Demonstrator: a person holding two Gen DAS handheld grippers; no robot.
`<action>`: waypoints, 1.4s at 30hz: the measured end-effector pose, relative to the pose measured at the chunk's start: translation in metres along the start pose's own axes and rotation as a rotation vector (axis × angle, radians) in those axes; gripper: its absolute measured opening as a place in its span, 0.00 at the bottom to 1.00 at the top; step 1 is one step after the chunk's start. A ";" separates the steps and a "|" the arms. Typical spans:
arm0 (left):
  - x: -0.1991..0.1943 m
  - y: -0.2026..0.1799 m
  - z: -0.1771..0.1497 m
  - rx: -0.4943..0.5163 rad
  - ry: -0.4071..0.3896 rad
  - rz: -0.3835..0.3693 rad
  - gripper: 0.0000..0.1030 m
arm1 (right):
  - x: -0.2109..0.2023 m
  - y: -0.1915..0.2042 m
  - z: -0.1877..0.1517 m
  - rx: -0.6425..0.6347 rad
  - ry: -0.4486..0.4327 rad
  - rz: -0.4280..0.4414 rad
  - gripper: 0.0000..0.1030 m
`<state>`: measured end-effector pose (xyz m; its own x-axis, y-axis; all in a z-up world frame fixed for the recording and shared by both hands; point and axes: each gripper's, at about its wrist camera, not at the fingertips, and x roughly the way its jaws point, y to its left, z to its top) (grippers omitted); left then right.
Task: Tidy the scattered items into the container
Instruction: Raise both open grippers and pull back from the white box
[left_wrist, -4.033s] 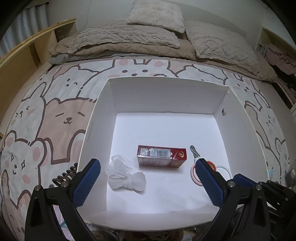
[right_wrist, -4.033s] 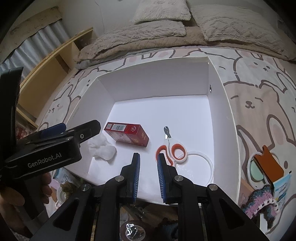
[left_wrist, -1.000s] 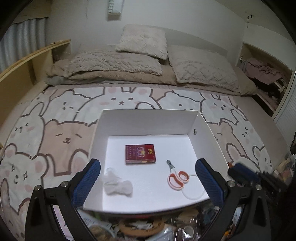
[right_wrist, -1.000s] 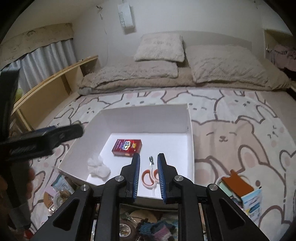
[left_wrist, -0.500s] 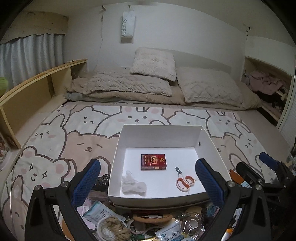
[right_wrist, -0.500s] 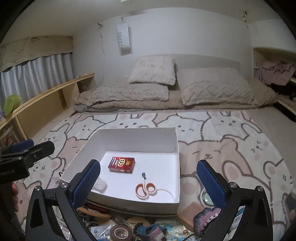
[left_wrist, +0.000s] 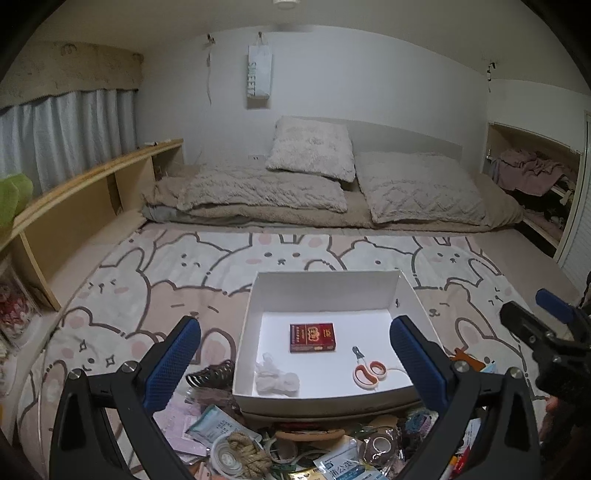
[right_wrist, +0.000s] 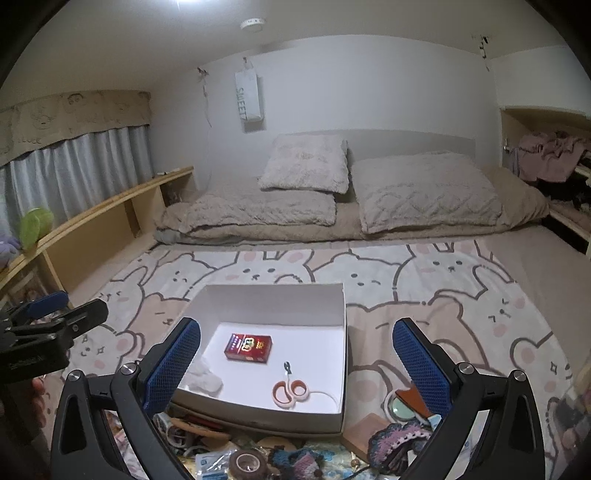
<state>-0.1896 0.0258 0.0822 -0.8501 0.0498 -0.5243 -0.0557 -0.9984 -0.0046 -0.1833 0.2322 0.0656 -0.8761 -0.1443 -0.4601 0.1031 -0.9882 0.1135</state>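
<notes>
1. One white box (left_wrist: 413, 299) stood on the cartoon-animal blanket (left_wrist: 147, 280), its open top facing up.
2. Three things lay inside it: one red packet (left_wrist: 313, 337) near the middle, one pair of orange-handled scissors (left_wrist: 367, 371) to its right, and one crumpled white tissue (left_wrist: 275, 380) by the near left corner, all apart from each other.
3. The left gripper (left_wrist: 295, 365) hung above the near edge of the box, its two blue pads spread wide with nothing between them.
4. The right gripper (right_wrist: 295, 365) was likewise splayed wide and empty.
5. A heap of scattered items (left_wrist: 258, 450) lay in front of the box; they overlapped too much to count, though one coil of rope (left_wrist: 247, 452) and one brown tape roll (right_wrist: 248, 463) stood out.
6. Two pillows (right_wrist: 306, 162) rested at the far end of the bed.
</notes>
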 end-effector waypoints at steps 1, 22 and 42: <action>-0.004 -0.001 0.002 0.006 -0.008 0.000 1.00 | -0.005 0.002 0.004 -0.010 -0.008 -0.004 1.00; -0.052 0.012 0.011 0.005 -0.139 0.000 1.00 | -0.031 0.022 0.017 -0.041 -0.090 0.007 1.00; -0.050 0.053 -0.046 -0.040 -0.196 0.037 1.00 | -0.030 0.006 -0.033 0.024 -0.120 0.033 1.00</action>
<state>-0.1254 -0.0307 0.0690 -0.9372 0.0129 -0.3487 -0.0048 -0.9997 -0.0239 -0.1410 0.2294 0.0512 -0.9225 -0.1680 -0.3474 0.1228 -0.9813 0.1483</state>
